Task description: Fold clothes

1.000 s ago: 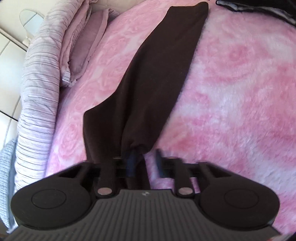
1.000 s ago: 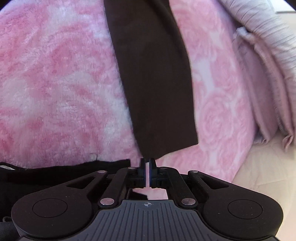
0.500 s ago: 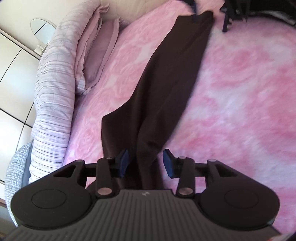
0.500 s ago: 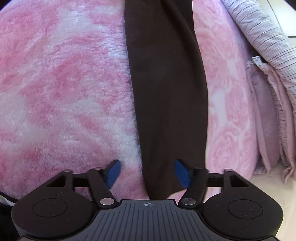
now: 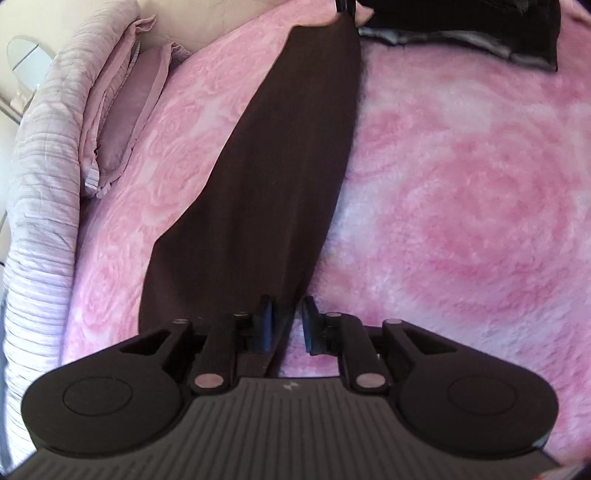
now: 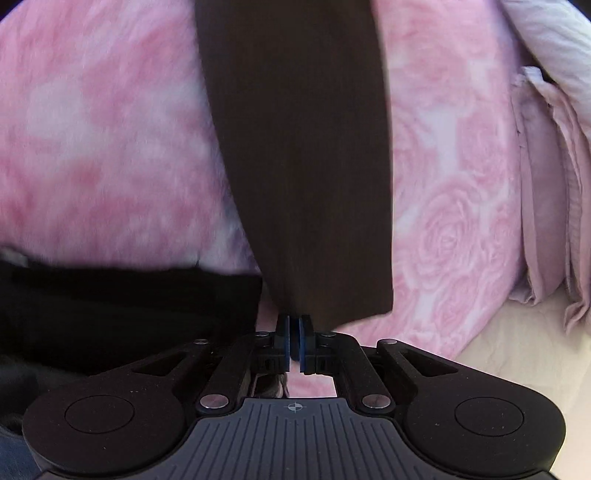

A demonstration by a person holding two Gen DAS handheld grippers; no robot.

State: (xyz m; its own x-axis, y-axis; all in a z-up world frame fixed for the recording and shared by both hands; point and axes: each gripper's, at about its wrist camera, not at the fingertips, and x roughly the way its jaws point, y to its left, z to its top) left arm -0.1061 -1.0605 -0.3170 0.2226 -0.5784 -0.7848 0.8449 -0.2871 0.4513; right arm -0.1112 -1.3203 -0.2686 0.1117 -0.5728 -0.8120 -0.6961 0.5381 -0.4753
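A long dark brown garment [image 5: 280, 177] lies folded into a narrow strip on a fluffy pink blanket [image 5: 461, 206]. My left gripper [image 5: 287, 325] is at its near end and is open; the cloth's right edge runs between the blue pads and a gap is left beside it. In the right wrist view the same garment [image 6: 306, 147] stretches away from my right gripper [image 6: 294, 334]. Its pads are pressed together on the garment's near corner. The far end of the strip reaches the other gripper in each view.
A black garment [image 5: 461, 29] lies on the blanket beside the strip's far end, and shows as a black garment [image 6: 110, 314] left of my right gripper. Pale pink pillows [image 5: 122, 122] and a striped quilt [image 5: 40, 192] line the bed's side. A cream sheet [image 6: 517, 354] shows past the blanket's edge.
Half a second ago both grippers stood wide open over the garment. The right has since shut on its end, and the left fingers have drawn closer together around the cloth.
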